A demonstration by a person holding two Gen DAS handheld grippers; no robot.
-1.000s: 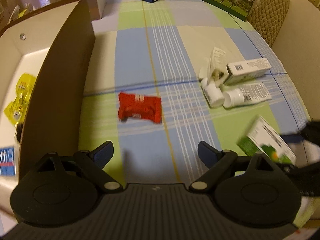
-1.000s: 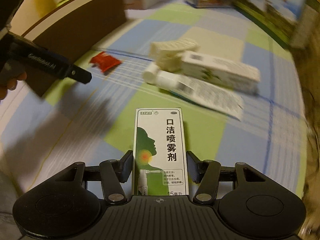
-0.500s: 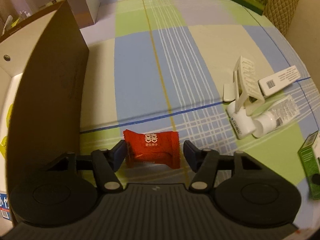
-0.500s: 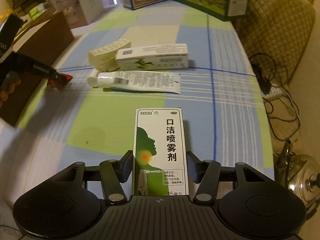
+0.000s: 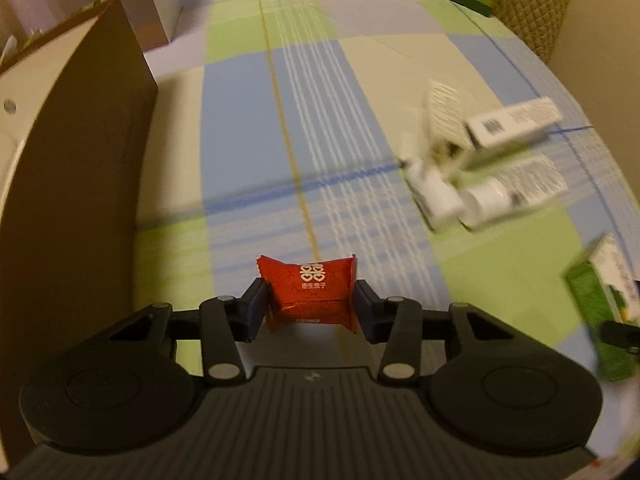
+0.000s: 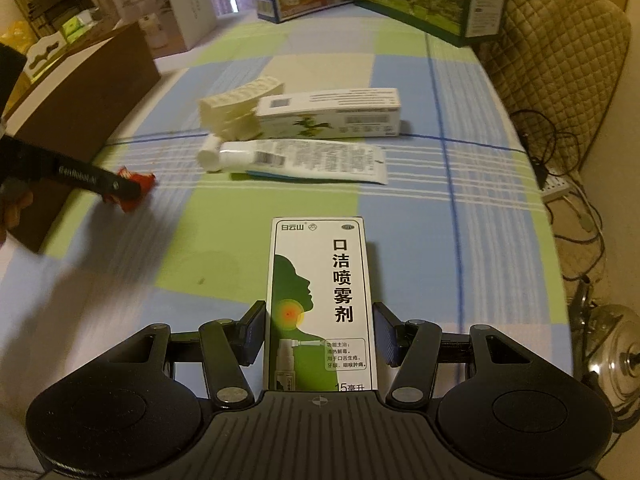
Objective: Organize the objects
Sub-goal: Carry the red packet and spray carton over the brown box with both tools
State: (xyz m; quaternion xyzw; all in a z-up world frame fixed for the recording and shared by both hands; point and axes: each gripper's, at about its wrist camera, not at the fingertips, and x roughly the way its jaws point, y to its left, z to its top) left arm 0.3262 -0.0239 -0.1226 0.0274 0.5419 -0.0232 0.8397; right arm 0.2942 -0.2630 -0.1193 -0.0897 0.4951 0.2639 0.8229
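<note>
Left wrist view: the red candy packet point(image 5: 310, 294) is pinched by the left gripper point(image 5: 310, 312), jaws just narrowed. The spray box point(image 6: 322, 304) is clamped by the right gripper point(image 6: 322, 338) above the tablecloth point(image 6: 400, 240); far items are blurred.

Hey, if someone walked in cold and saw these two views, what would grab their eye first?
Probably the bright red foil candy packet, pinched between the pads of the left gripper, whose jaws have just been closing on it above the checked blue and green tablecloth. Next, the tall white and green throat spray box, upright in the right gripper.
</note>
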